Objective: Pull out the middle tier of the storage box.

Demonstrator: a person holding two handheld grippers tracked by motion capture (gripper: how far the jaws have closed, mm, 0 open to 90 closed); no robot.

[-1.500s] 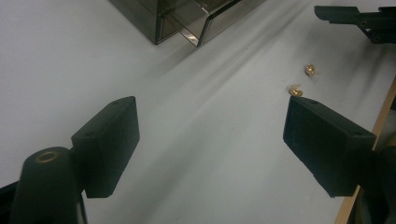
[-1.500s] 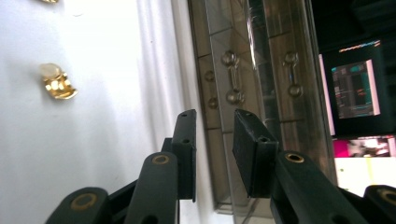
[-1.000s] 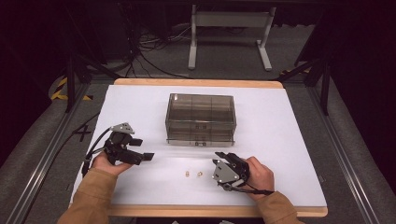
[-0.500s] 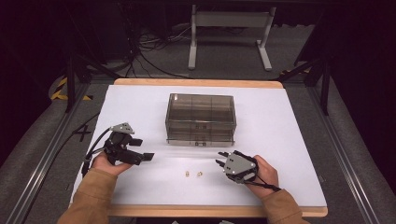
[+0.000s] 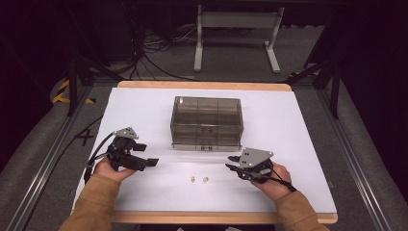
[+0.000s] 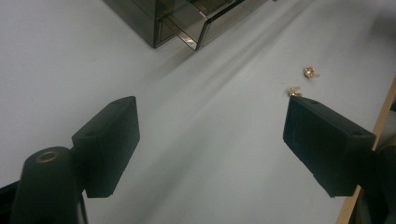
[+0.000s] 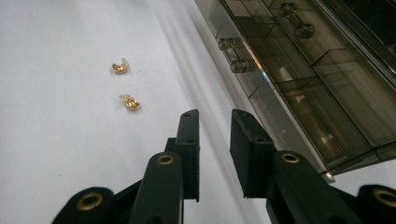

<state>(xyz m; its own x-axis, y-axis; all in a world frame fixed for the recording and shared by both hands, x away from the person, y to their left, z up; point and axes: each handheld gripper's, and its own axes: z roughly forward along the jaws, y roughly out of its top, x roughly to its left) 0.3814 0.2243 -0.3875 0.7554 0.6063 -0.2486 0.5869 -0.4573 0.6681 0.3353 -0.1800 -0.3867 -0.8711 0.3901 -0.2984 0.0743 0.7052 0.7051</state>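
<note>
High view: my left tongs point(image 5: 150, 162) rested on the white table point(image 5: 298, 125), jaws spread wide, nothing between them.
Right tongs: my right tongs point(image 5: 233, 167) hovered with jaws nearly together but parted, gripping nothing.
Gold studs: two studs point(image 5: 192, 180) point(image 5: 205, 179) lay loose between both tongs, I judged for picking up.
Box: the smoky drawer box point(image 5: 207, 122) stood just beyond the tongs, seemingly where the studs belonged.

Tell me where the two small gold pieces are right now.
In the high view the two gold pieces lie on the white table, in front of the smoky plastic box, between the left gripper and the right gripper, touching neither.
</note>
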